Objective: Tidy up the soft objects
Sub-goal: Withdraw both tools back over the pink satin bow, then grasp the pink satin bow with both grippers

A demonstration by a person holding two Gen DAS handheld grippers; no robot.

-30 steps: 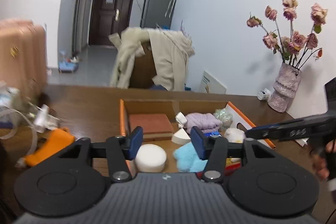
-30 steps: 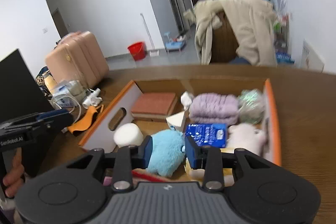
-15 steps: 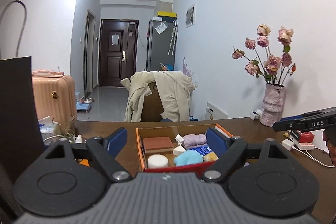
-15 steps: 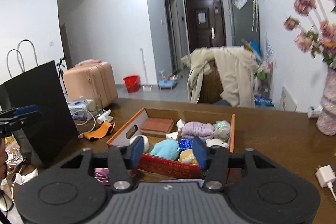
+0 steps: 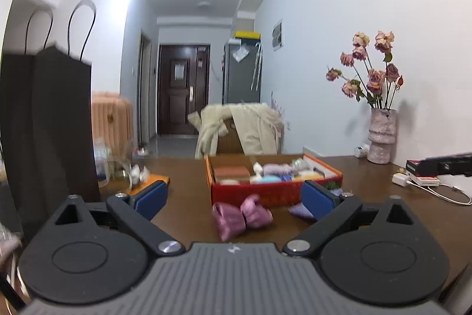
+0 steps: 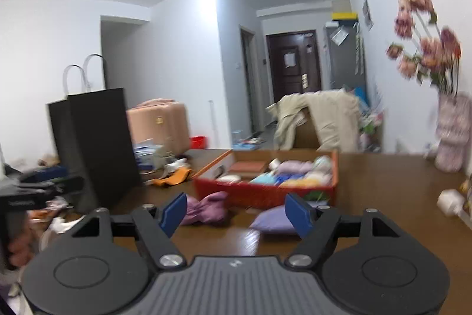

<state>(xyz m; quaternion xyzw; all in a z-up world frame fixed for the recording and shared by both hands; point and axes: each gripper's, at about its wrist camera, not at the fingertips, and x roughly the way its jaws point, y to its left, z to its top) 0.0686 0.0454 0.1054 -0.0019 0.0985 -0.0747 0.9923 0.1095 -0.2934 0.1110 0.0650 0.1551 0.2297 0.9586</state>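
Note:
An orange-red cardboard box sits mid-table, filled with several soft items: a purple knit, a light blue plush, a white round pad, a brown block. In front of it lie a pink-purple bow-shaped soft piece and a lavender cushion. My left gripper is held back from the box, its jaws opening wide, nothing between them. My right gripper is also back from the box, its jaws opening and empty, with the cushion lying beyond its right pad.
A tall black paper bag stands at the table's left beside cables and an orange item. A vase of dried roses is at the far right wall, with a white charger and cable near it. A coat-draped chair stands behind the table.
Both grippers pulled back from over the box to well in front of it and opened their jaws. The bow piece and lavender cushion came into view on the table.

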